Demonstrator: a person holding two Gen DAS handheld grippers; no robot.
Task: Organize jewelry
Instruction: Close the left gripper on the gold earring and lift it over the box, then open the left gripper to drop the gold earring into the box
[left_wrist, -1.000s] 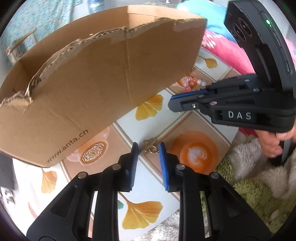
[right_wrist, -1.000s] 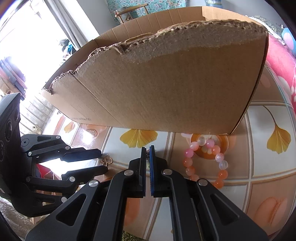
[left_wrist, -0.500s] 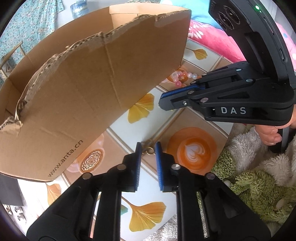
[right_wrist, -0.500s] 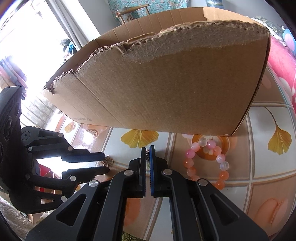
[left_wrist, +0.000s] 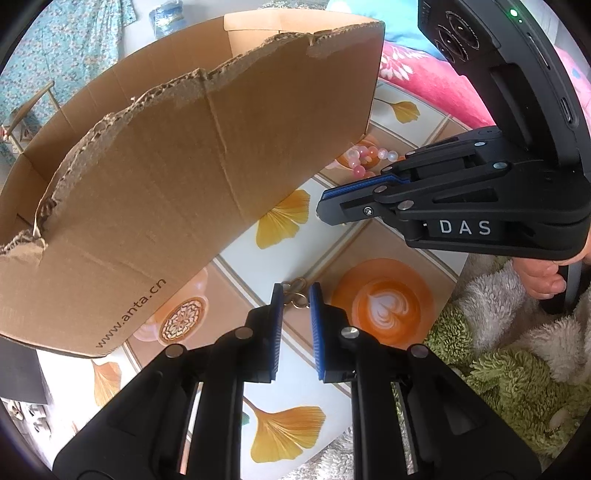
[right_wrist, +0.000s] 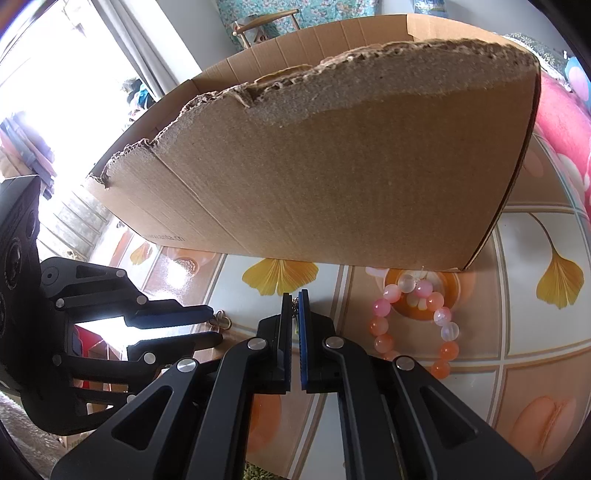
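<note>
Left wrist view, and the left gripper (left_wrist: 296, 293) is down low in the centre of the frame with a small gold clover-shaped earring (left_wrist: 295, 294) sitting right between its blue pads, on the patterned table (left_wrist: 236, 258). The jaws have just been closing in on it; a gap shows on either side, and whether the pads already bite on the metal cannot be told from here. In the right wrist view the same earring (right_wrist: 220, 319) peeks out at the tips of that gripper (right_wrist: 212, 325), lower left of the frame.

The right gripper (right_wrist: 294, 299) sits bottom centre with its jaws drawn together, and a thin bit of gold chain or charm (right_wrist: 295, 308) seems pinched between the pads, though it is too small to name. To its right, the pink and orange bead bracelet (right_wrist: 413, 321) lies flat on the table, just in front of the cardboard box (right_wrist: 332, 177), which fills the upper half of both views with its torn top edge open.

So the step in hand looks like the pick of the earring. The next move likely calls for a firm pinch on this flat, tiny piece, then a lift clear of the torn wall and a drop into the box.
</note>
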